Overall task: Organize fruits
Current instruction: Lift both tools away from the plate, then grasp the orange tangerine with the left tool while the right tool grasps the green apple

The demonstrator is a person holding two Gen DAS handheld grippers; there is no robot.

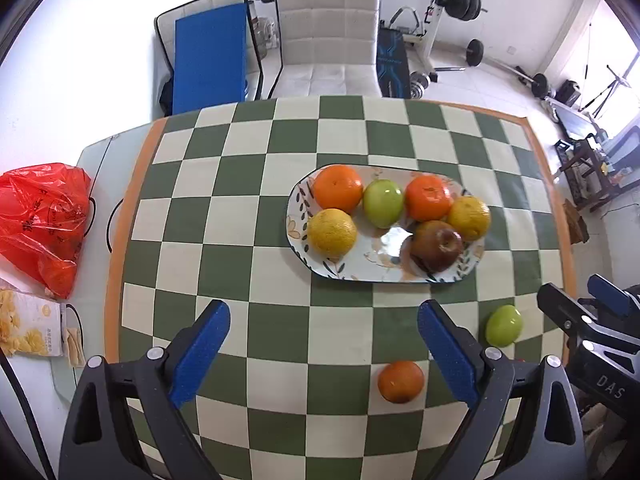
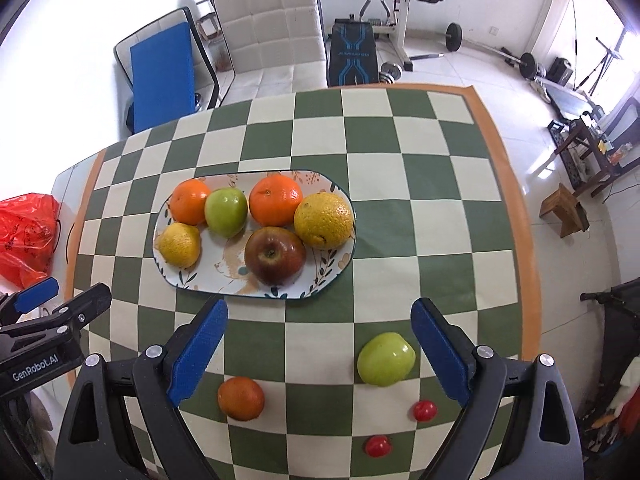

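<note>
Both the left gripper and the right gripper hang empty over the desk, fingers wide apart. The loose green apple lies nearest the right one, before the plate; straddle it squarely, clamp gently, then lift it across.

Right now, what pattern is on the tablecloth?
Green and cream checks with an orange border on the tablecloth; clearest in the right wrist view.

White walls, glossy pale floor tiles, a padded chair, a barbell rack, bright window daylight at right.
</note>
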